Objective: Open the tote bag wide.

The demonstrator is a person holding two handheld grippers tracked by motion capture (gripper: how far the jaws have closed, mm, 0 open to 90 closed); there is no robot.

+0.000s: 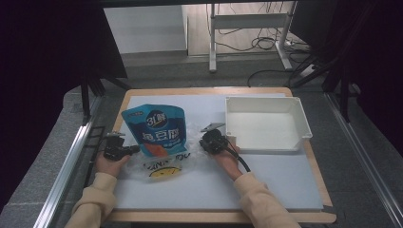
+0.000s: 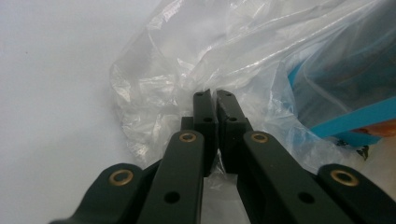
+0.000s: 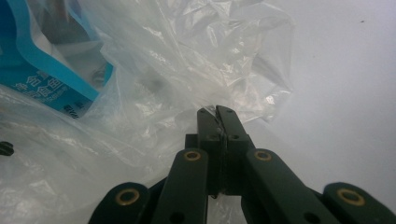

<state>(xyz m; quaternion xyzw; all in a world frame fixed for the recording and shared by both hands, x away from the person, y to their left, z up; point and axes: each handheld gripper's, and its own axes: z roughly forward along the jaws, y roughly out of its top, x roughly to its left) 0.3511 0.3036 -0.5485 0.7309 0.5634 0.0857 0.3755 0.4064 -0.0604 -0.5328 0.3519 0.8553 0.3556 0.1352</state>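
A clear plastic bag point(image 1: 164, 164) holding a blue snack pouch point(image 1: 154, 128) is pinched at opposite edges on the white bench point(image 1: 266, 180), just left of an empty white tray point(image 1: 268, 124). The left gripper point(image 2: 214, 100) is clamped on the crinkled film at the bag's left edge, and the right gripper point(image 3: 216, 116) is clamped on the film at its right edge, both sets of jaws closed on plastic. The mouth is best spread evenly, with gentle tension, so the thin film is not torn.
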